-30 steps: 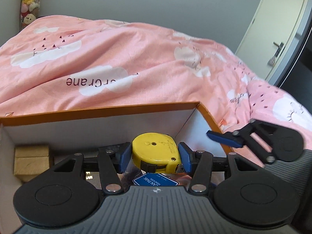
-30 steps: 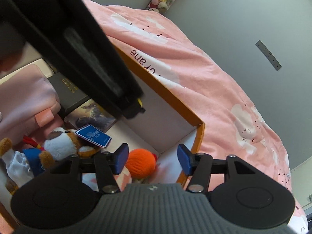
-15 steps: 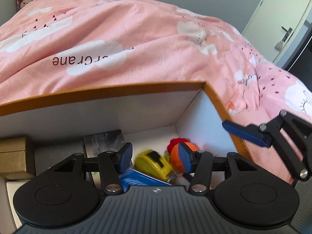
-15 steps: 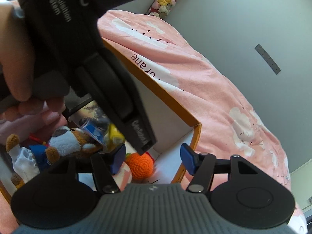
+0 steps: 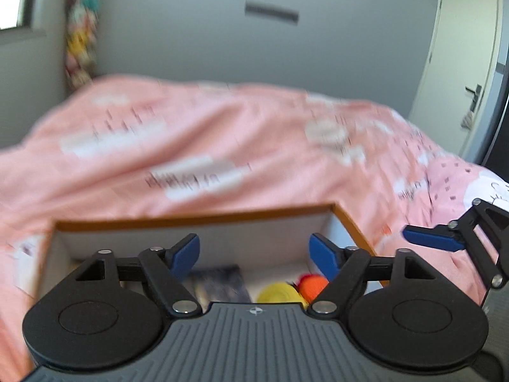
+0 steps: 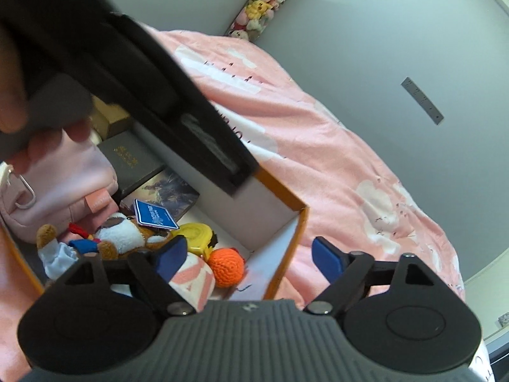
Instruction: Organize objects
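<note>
A: Nearest first. What are the left tongs [image 5: 254, 254] doing over the orange-rimmed box [image 5: 197, 218]?

B: Their blue jaws are spreading wide and nothing sits between them. A second ago they were clamped on the yellow tape measure [image 5: 280, 293]; half a second ago it was already loose on the box floor. It lies there now, just below the tongs, near the box's right corner.

A: And the right tongs [image 6: 248, 253]?

B: Also opening, wider than a second ago, and empty. They hang over the box's near right corner, with the orange crocheted ball [image 6: 227, 267] under the gap, untouched. It lies in about the same spot in that corner as before.

A: What lies around the ball?

B: The tape measure touches it on the left. Further left in the box is the plush dog [image 6: 124, 238] with a blue tag [image 6: 154, 218], then a pink pouch [image 6: 63, 184]. Behind those, toward the box's far wall, a picture card [image 6: 168, 192], a dark book [image 6: 130, 159] and a tan carton [image 6: 111, 117].

A: Anything changed in the view itself?

B: The left camera is blurred and now sees more above the box: the pink duvet [image 5: 206, 146] behind it, then the grey wall and the door [image 5: 464, 73]. The right tongs' blue tip [image 5: 429, 240] shows beyond the box's right wall.

A: And the hand?

B: A hand [image 6: 19, 102] gripping the left tongs' black body fills the upper left of the right view, above the box.
</note>
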Motion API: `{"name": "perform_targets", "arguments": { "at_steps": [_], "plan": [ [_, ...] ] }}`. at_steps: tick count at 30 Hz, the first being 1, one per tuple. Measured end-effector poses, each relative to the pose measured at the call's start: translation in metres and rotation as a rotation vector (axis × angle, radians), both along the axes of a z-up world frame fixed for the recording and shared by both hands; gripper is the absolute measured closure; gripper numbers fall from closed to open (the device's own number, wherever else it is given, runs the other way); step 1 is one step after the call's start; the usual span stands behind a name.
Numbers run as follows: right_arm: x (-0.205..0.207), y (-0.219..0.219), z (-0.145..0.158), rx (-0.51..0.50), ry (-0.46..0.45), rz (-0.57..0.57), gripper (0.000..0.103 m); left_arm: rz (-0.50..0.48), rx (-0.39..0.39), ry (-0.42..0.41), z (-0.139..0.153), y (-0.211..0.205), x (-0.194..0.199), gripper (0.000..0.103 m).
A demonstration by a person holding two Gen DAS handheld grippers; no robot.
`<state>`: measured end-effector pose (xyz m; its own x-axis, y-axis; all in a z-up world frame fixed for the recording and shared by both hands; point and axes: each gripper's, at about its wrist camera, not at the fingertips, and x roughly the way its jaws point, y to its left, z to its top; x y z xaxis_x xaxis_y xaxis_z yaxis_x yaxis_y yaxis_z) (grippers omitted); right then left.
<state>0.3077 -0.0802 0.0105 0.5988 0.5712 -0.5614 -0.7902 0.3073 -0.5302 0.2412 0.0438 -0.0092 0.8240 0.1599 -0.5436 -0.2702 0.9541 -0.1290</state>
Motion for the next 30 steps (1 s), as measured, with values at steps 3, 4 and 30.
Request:
{"name": "perform_targets", "arguments": {
  "at_steps": [3, 4, 30],
  "plan": [
    [-0.004, -0.009, 0.012, 0.025, 0.001, -0.02, 0.009, 0.044, 0.075, -0.062, 0.015, -0.006, -0.022, 0.009],
    [-0.006, -0.012, 0.016, 0.033, 0.002, -0.027, 0.006, 0.06, 0.095, -0.078, 0.02, -0.008, -0.029, 0.009],
    [-0.094, -0.045, 0.08, 0.539, 0.278, -0.139, 0.001, 0.213, 0.188, -0.176, 0.059, 0.011, -0.14, 0.003]
  ]
}}
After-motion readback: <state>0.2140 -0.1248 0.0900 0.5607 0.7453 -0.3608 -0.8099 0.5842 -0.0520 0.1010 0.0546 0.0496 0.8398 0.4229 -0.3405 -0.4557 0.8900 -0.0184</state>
